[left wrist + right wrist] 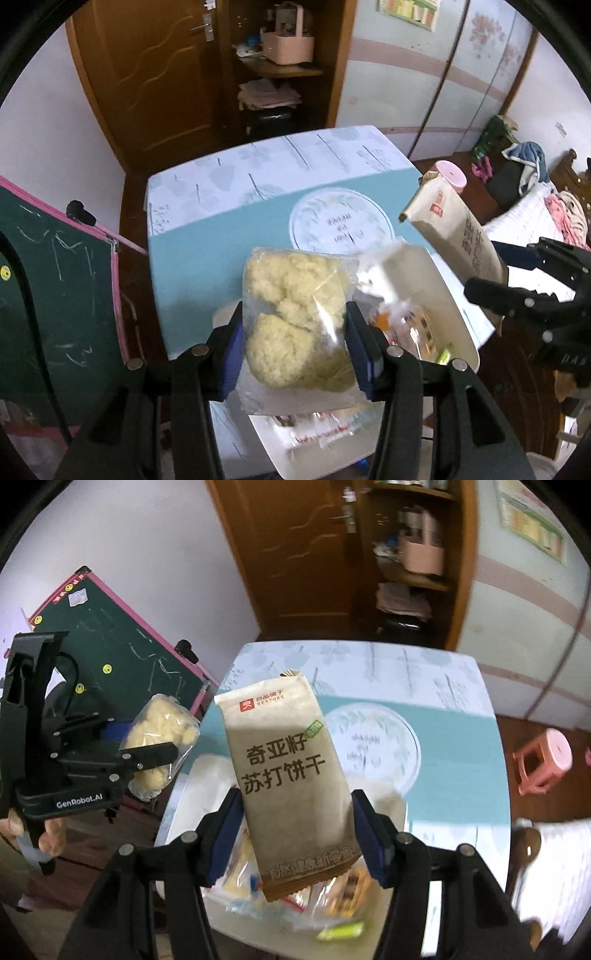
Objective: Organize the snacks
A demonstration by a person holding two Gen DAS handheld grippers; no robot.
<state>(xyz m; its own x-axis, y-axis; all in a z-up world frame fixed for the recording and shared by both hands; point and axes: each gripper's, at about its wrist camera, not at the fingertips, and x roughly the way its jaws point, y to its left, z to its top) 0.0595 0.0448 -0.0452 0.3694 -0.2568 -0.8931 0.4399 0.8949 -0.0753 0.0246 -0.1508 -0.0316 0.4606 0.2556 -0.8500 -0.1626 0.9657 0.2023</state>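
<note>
Dim indoor light; fisheye-warped edges, dark corners; lower foreground motion-blurred

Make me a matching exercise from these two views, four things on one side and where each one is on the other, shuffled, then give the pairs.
Things:
1. clear plastic bag of pale yellow puffed snack
2. tan paper-look cracker packet with dark lettering
3. pink round-topped plastic stool
4. white rectangular tray

Places:
A. on the floor beyond the table
B. on the table, holding loose snack packets
C. in the left hand-held gripper
D. in the right hand-held gripper

Pairs: 1-C, 2-D, 3-A, 4-B
</note>
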